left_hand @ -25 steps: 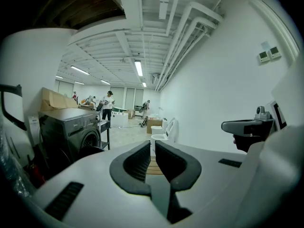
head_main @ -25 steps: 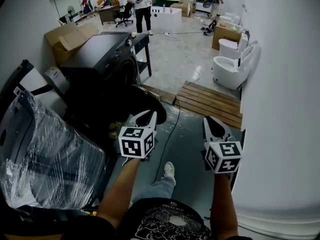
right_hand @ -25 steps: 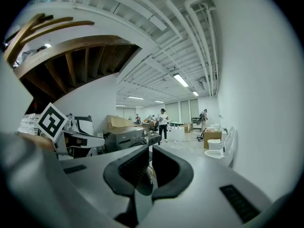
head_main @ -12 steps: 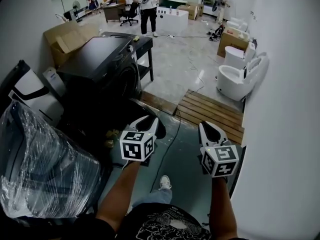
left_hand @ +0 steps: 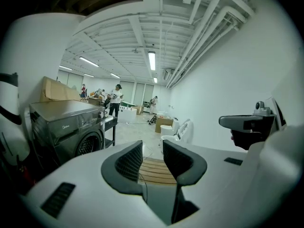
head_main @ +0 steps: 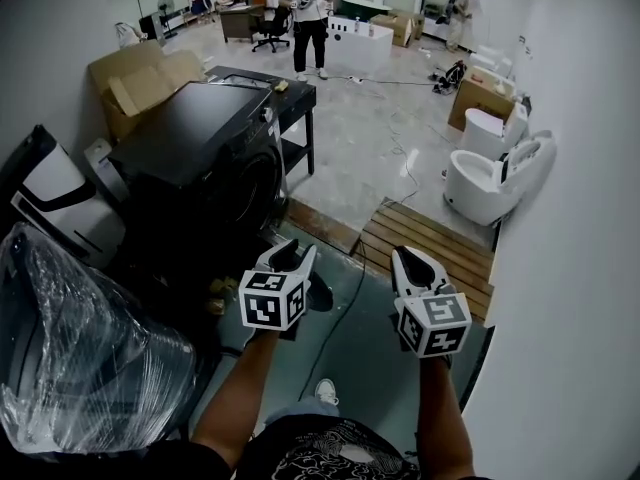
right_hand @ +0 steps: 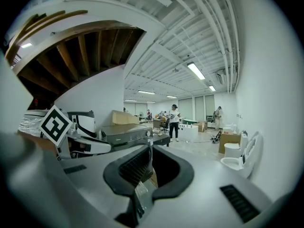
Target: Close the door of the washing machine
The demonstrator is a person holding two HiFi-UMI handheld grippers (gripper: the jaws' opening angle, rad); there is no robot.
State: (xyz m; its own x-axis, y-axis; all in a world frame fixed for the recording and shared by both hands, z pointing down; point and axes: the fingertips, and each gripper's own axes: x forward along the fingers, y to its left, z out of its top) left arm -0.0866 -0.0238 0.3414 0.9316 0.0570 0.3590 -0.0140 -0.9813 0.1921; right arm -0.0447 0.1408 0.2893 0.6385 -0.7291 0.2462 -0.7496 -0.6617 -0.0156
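Observation:
A dark front-loading washing machine point(head_main: 195, 128) stands at the left against the wall; it also shows in the left gripper view point(left_hand: 71, 127) and the right gripper view point(right_hand: 126, 132). Its round dark door point(head_main: 318, 293) hangs open low in front, mostly hidden behind my left gripper. The drum opening point(left_hand: 89, 145) faces me. My left gripper point(head_main: 290, 255) hovers just in front of the door, jaws a little apart and empty point(left_hand: 152, 148). My right gripper point(head_main: 413, 258) is held further right over the floor, with only a thin slit between its jaws point(right_hand: 152, 151).
A plastic-wrapped appliance point(head_main: 80, 358) stands at my near left. A wooden platform point(head_main: 430, 243) and white toilets point(head_main: 490, 173) lie ahead on the right by the white wall point(head_main: 580, 268). A cable point(head_main: 345, 303) crosses the floor. Cardboard boxes point(head_main: 140, 78) and a person point(head_main: 312, 18) are beyond.
I have stepped forward, so the machine and the wooden platform are closer. Both grippers came along at the same height. The left jaws have opened slightly.

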